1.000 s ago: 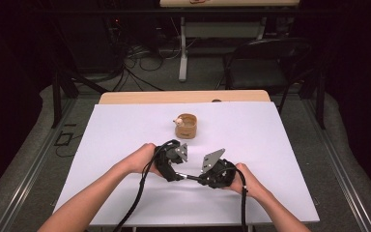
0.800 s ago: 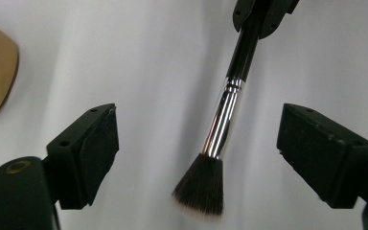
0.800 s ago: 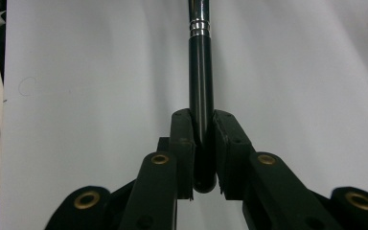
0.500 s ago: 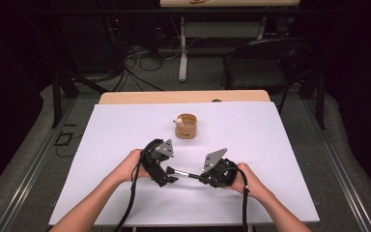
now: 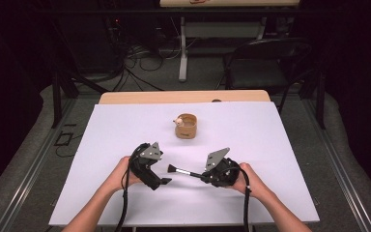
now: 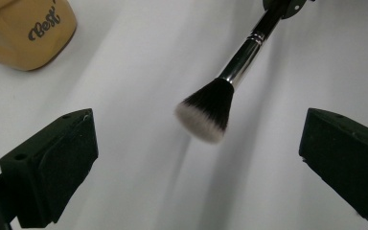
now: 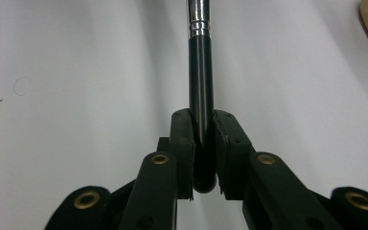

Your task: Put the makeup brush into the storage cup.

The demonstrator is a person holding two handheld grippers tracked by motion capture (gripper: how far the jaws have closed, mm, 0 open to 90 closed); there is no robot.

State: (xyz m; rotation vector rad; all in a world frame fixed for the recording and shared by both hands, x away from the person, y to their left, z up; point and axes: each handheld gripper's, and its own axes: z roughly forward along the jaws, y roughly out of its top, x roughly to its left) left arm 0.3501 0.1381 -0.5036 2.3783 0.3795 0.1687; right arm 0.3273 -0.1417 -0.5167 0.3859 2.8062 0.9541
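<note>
Item: makeup brush, being held level just above the white table by its black handle, clamped in the right gripper. Left gripper: jaws just opened wide, nothing between them, bristles apart. Step judged: handover being completed; next, carriage towards the wooden cup is being called for.
</note>
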